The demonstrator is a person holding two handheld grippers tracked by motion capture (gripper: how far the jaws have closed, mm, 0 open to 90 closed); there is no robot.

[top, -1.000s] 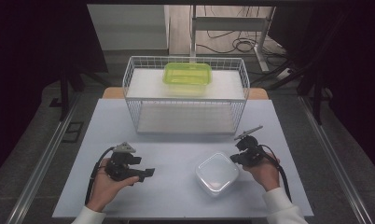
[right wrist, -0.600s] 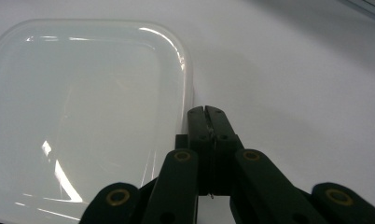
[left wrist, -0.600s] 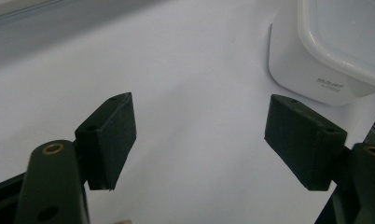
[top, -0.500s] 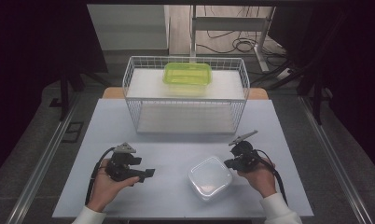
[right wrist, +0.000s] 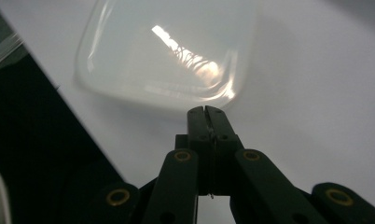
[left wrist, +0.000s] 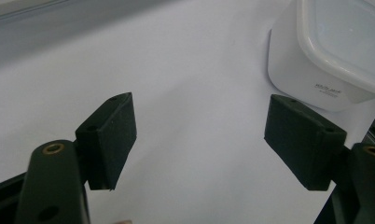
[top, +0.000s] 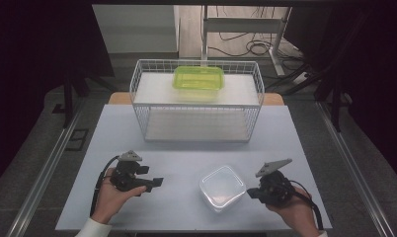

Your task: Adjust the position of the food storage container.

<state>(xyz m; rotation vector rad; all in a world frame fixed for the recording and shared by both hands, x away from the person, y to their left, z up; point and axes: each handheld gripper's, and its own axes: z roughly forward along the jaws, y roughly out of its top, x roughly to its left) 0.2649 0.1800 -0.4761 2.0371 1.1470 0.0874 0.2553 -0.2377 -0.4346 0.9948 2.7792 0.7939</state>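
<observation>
The right gripper [top: 252,193] has its jaws pressed together with nothing between them, tips just short of the clear lidded container [top: 222,188], which sits on the white table [top: 186,158] straight ahead of them. Across the container, the left gripper [top: 159,182] holds its jaws spread wide over bare tabletop. Farther off stands a white wire basket [top: 196,106], with a green lidded box [top: 198,80] resting in it; nothing lies between the container and the basket.

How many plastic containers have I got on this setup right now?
2. A clear lidded container sits on the white table near the front edge, just ahead of the right claw. A green lidded container rests at the back of the wire basket. No others are visible.
</observation>
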